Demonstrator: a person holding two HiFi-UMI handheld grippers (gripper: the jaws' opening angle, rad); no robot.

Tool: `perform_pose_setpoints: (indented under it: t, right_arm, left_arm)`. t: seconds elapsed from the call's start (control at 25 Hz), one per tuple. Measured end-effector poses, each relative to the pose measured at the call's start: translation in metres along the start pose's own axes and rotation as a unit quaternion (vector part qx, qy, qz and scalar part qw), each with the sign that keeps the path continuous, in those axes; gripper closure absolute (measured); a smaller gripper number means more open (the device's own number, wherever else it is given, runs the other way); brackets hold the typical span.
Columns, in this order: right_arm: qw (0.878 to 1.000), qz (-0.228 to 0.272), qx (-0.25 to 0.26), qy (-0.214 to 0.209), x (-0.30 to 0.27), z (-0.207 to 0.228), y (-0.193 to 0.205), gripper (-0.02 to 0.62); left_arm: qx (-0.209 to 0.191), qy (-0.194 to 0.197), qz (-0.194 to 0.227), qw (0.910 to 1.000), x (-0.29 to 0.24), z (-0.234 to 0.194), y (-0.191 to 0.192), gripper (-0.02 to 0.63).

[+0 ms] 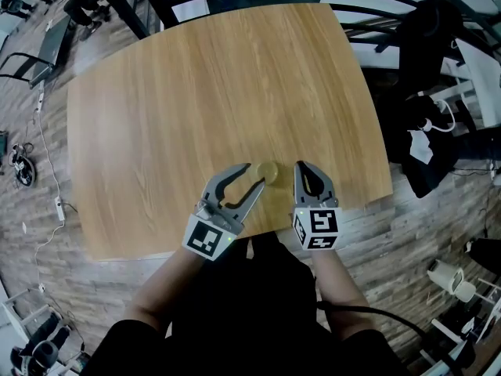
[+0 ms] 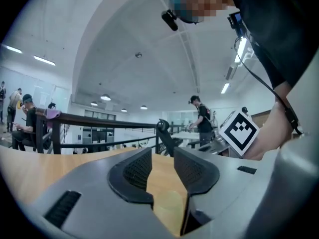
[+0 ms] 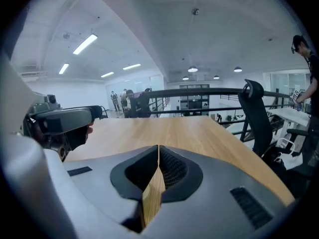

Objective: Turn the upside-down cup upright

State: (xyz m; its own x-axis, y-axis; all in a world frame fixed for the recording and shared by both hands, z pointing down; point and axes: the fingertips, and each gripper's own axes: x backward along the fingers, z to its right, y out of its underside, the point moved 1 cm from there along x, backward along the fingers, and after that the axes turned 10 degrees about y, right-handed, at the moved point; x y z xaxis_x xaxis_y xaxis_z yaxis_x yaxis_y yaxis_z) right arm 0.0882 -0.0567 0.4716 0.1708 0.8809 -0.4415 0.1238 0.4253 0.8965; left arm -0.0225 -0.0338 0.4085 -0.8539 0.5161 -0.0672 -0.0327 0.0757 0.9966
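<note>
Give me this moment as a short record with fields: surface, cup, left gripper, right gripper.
surface: wooden table
cup: small, pale yellow cup on the table near the person's edge, between the tips of the two grippers; the top-down view does not show which way up it stands
left gripper: left gripper has its jaws apart and grips nothing; the cup is just beyond its tips
right gripper: right gripper has its jaws together and is empty, to the right of the cup

Head view: steeply down on the table [image 1: 196, 92] from its near edge. Gripper views: low over the same tabletop, facing far.
</note>
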Motion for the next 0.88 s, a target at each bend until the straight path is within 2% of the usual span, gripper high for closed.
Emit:
perform_pose_setpoints:
  t: [0.16, 0.28, 0.44, 0.6, 0.88]
  right_arm:
    - [0.998, 0.067, 0.007, -0.016, 0.047, -0.013, -0.064, 0.576]
    - [0.993, 0.11, 0.016, -0.03, 0.077, -0.026, -0.097, 0.578]
    - [0.986, 0.152, 0.036, -0.058, 0.101, -0.05, -0.118, 0.58]
    - [0.984, 0.162, 0.034, -0.069, 0.106, -0.063, -0.116, 0.58]
    - [0.984, 0.165, 0.023, -0.061, 0.112, -0.059, -0.117, 0.58]
  left_arm:
    - [0.014, -0.018, 0.034, 0.9992, 0.02, 0.013, -0.045, 0.568]
    - [0.028, -0.027, 0.038, 0.9985, 0.029, 0.022, -0.064, 0.597]
    - [0.038, -0.071, 0.03, 0.9963, 0.038, 0.022, -0.073, 0.598]
    - [0.036, -0.108, 0.014, 0.9934, 0.041, 0.023, -0.071, 0.6]
    - [0.036, -0.128, 0.009, 0.9911, 0.044, 0.019, -0.07, 0.6]
